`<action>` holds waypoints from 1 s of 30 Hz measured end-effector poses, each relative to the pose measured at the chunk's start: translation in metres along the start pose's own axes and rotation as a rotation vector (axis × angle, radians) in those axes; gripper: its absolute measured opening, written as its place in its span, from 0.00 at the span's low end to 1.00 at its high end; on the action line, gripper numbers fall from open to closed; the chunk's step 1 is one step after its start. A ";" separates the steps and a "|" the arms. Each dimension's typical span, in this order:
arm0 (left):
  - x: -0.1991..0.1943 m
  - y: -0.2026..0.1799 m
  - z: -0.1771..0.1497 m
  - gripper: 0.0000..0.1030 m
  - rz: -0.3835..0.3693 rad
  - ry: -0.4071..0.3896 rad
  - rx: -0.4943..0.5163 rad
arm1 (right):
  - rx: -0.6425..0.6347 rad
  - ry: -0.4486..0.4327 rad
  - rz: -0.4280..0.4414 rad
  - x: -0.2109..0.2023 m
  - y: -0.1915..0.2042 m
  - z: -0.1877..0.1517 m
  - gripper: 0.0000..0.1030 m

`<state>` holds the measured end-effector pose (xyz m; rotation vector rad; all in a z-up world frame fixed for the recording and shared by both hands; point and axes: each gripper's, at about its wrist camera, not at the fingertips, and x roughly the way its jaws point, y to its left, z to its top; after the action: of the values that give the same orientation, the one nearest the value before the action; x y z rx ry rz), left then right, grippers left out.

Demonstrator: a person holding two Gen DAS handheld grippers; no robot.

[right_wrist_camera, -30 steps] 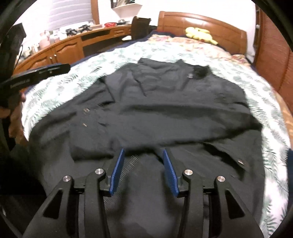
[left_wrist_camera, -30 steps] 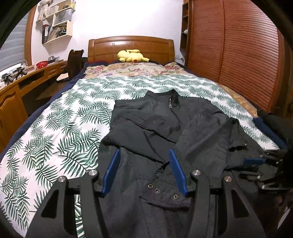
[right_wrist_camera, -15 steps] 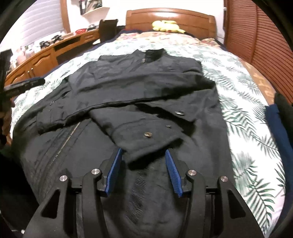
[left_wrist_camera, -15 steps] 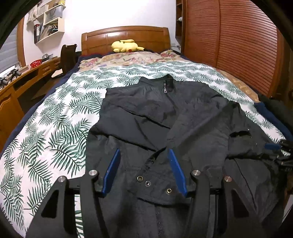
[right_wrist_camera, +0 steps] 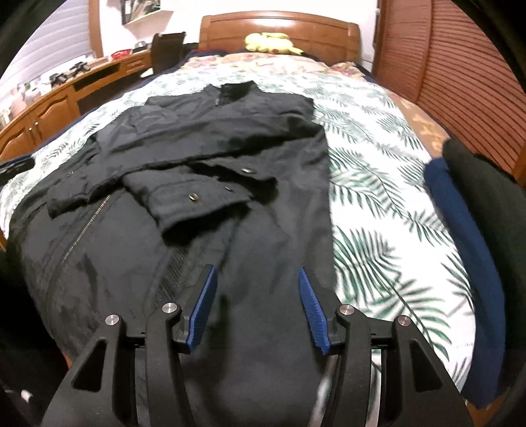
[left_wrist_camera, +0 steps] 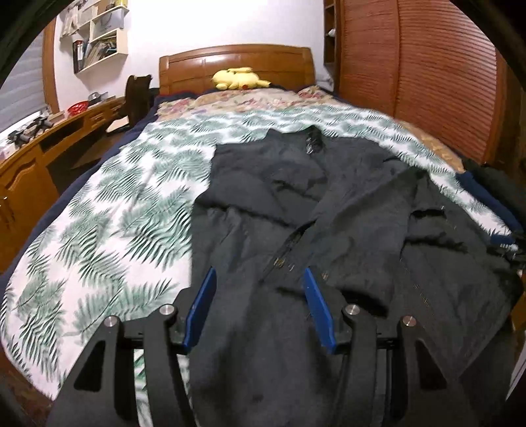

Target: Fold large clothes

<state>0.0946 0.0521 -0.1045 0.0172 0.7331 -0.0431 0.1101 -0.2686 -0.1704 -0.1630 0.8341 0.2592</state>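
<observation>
Both wrist cameras look down the bed [left_wrist_camera: 98, 230] from its foot toward the headboard [right_wrist_camera: 279, 33], close above the black jacket [left_wrist_camera: 296, 197]; the left view sits further left, and both share the jacket.

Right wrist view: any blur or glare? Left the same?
Right wrist view: leaf-print bedspread smeared by motion blur, glare streak on the headboard, black jacket fairly legible. Left wrist view: blurrier overall, jacket detail muddy, fisheye bending the slatted wardrobe.
</observation>
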 end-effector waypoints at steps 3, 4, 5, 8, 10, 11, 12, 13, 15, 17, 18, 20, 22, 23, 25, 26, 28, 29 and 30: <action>-0.006 0.011 -0.014 0.53 0.012 0.023 -0.011 | 0.011 0.008 -0.001 -0.006 -0.006 -0.006 0.51; -0.009 0.014 -0.020 0.53 0.020 0.031 -0.015 | 0.011 0.011 -0.004 -0.007 -0.008 -0.008 0.51; -0.011 0.017 -0.024 0.53 0.023 0.036 -0.019 | 0.011 0.014 -0.009 -0.009 -0.009 -0.009 0.51; -0.017 0.024 -0.038 0.53 0.030 0.055 -0.029 | 0.023 0.023 -0.018 -0.010 -0.012 -0.012 0.57; -0.021 0.028 -0.046 0.53 0.044 0.064 -0.032 | 0.035 0.045 -0.014 -0.006 -0.015 -0.014 0.58; -0.021 0.029 -0.049 0.53 0.042 0.069 -0.033 | 0.038 0.054 -0.016 -0.004 -0.016 -0.014 0.58; -0.022 0.030 -0.052 0.53 0.035 0.073 -0.037 | 0.036 0.064 -0.023 -0.001 -0.016 -0.015 0.59; -0.023 0.031 -0.056 0.53 0.021 0.078 -0.044 | 0.031 0.070 -0.031 0.001 -0.016 -0.016 0.59; -0.025 0.032 -0.061 0.53 0.002 0.084 -0.049 | 0.021 0.073 -0.035 0.003 -0.015 -0.018 0.61; -0.026 0.034 -0.066 0.53 -0.009 0.081 -0.049 | 0.006 0.073 -0.044 0.004 -0.012 -0.018 0.62; -0.026 0.034 -0.068 0.52 -0.017 0.079 -0.052 | 0.001 0.074 -0.046 0.004 -0.011 -0.018 0.63; -0.025 0.035 -0.071 0.46 -0.036 0.084 -0.058 | -0.006 0.073 -0.050 0.006 -0.009 -0.017 0.64; -0.022 0.034 -0.076 0.44 -0.044 0.095 -0.057 | -0.015 0.069 -0.047 0.006 -0.007 -0.018 0.64; -0.019 0.034 -0.077 0.44 -0.045 0.100 -0.056 | -0.018 0.069 -0.047 0.006 -0.006 -0.018 0.64; -0.015 0.033 -0.081 0.43 -0.049 0.112 -0.057 | -0.023 0.068 -0.031 0.005 -0.005 -0.019 0.64; -0.012 0.032 -0.082 0.43 -0.045 0.116 -0.058 | -0.024 0.070 -0.027 0.005 -0.005 -0.019 0.64; -0.011 0.031 -0.084 0.43 -0.041 0.115 -0.057 | -0.030 0.072 0.005 0.004 -0.005 -0.021 0.54; -0.011 0.031 -0.084 0.43 -0.042 0.113 -0.057 | -0.037 0.073 0.023 0.005 -0.004 -0.020 0.50; -0.011 0.030 -0.083 0.36 -0.054 0.114 -0.058 | -0.044 0.074 0.036 0.005 -0.003 -0.020 0.41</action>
<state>0.0318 0.0850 -0.1587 -0.0560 0.8480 -0.0727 0.1002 -0.2756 -0.1876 -0.1996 0.9061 0.3071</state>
